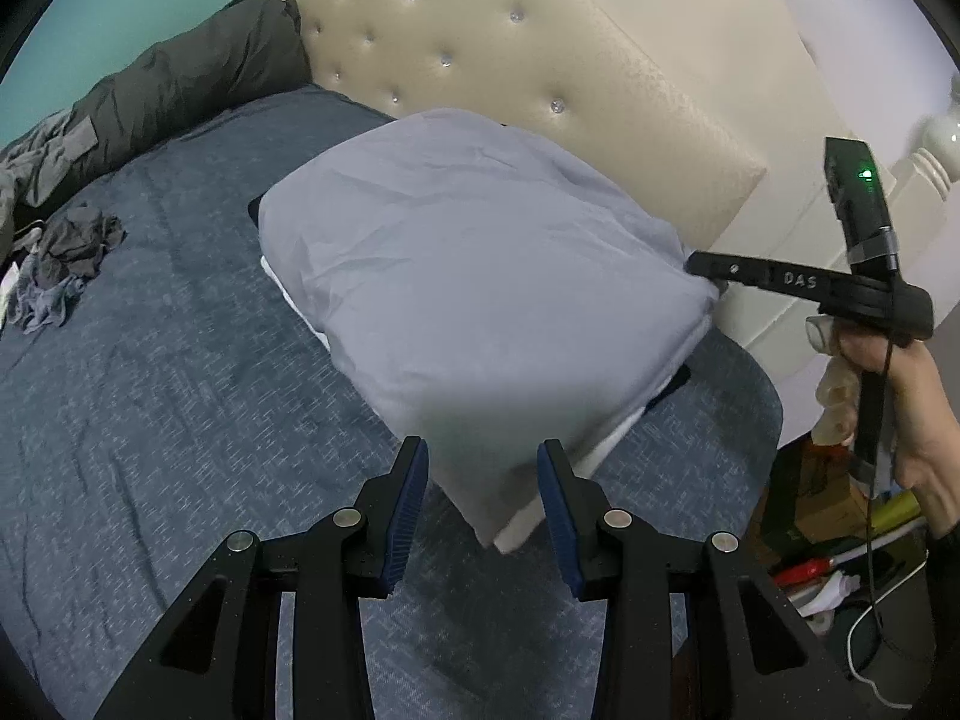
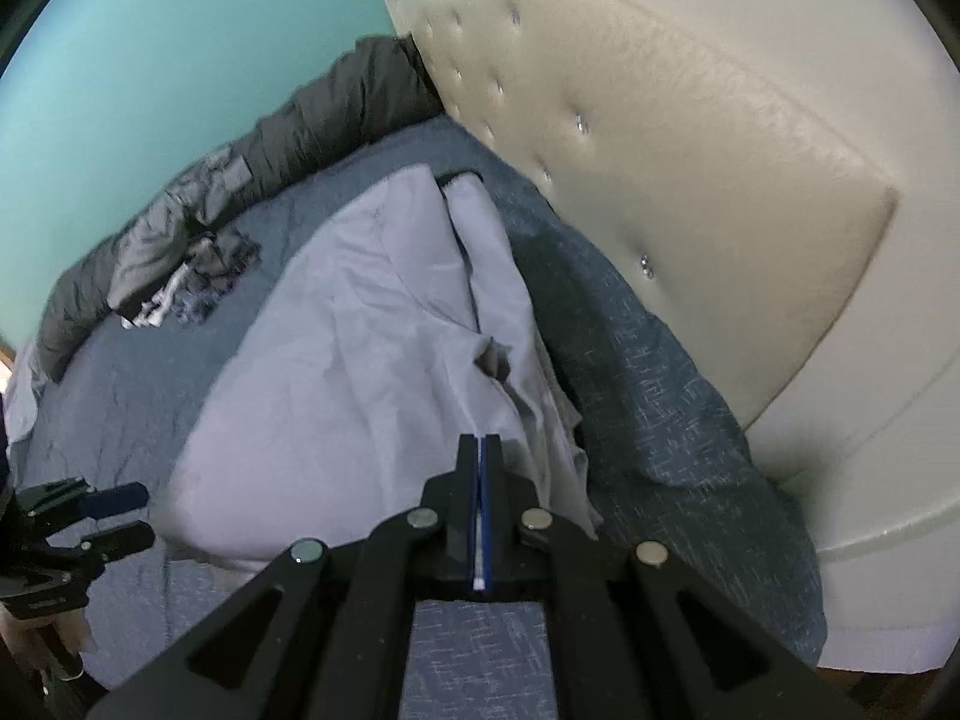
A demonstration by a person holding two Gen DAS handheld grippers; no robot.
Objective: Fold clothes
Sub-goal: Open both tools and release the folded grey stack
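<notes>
A pale lavender-grey garment (image 1: 480, 276) lies spread and bulging on the blue bed, close to the headboard. My left gripper (image 1: 483, 471) is open, its blue pads on either side of the garment's near edge, and nothing is pinched between them. In the left wrist view my right gripper (image 1: 699, 267), held in a hand, meets the garment's right corner. Its own view shows the right gripper (image 2: 480, 444) shut with a thin strip of the garment (image 2: 336, 360) between the pads. The left gripper (image 2: 135, 519) shows open at the lower left there.
A cream tufted headboard (image 1: 540, 60) stands just behind the garment. A dark grey duvet (image 1: 180, 78) runs along the bed's far side, with a pile of crumpled clothes (image 1: 66, 258) beside it. Boxes and cables (image 1: 840, 540) crowd the floor at the right.
</notes>
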